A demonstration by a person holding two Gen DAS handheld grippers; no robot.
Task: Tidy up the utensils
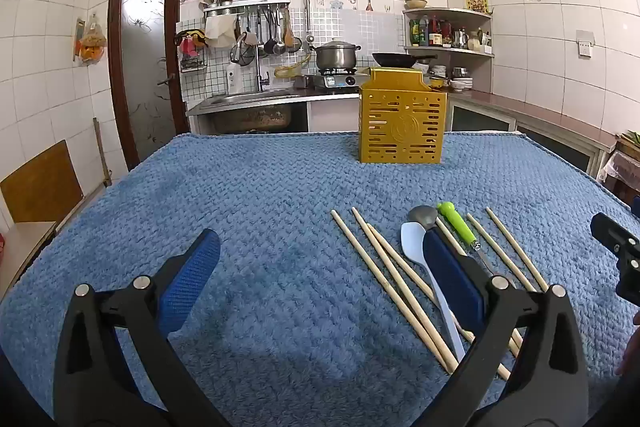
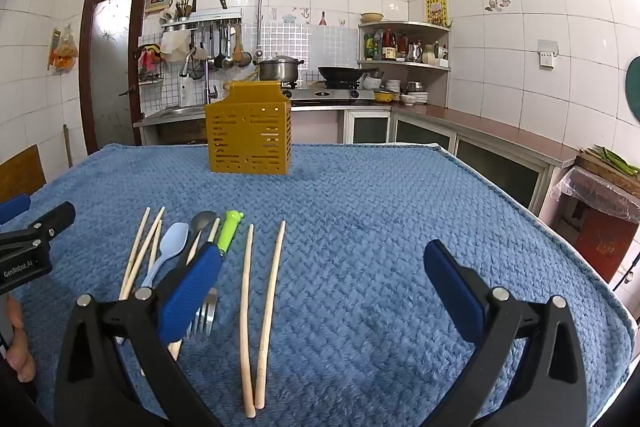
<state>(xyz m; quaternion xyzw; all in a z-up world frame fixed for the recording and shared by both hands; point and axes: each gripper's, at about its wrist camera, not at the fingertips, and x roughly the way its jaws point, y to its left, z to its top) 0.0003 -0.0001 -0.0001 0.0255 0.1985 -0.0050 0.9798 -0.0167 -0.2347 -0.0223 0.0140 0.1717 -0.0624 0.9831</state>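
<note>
A yellow slotted utensil holder [image 1: 402,125] [image 2: 249,131] stands upright at the far side of the blue cloth [image 1: 260,227] [image 2: 380,227]. Loose utensils lie flat near the front: several wooden chopsticks [image 1: 384,279] [image 2: 260,307], a pale blue spoon [image 1: 424,267] [image 2: 170,247], a grey metal spoon [image 1: 422,215] [image 2: 202,219] and a green-handled fork [image 1: 458,225] [image 2: 228,233]. My left gripper [image 1: 320,247] hovers open above the cloth, its right finger over the pile. My right gripper [image 2: 324,259] is open too, its left finger above the fork, with two chopsticks below the gap.
Behind the table runs a kitchen counter with a sink [image 1: 252,99], a gas stove with a pot [image 1: 336,55] and a wok [image 2: 344,71], and a corner shelf of bottles [image 2: 400,47]. A wooden chair [image 1: 36,195] stands left; a plastic-covered stand [image 2: 600,195] right.
</note>
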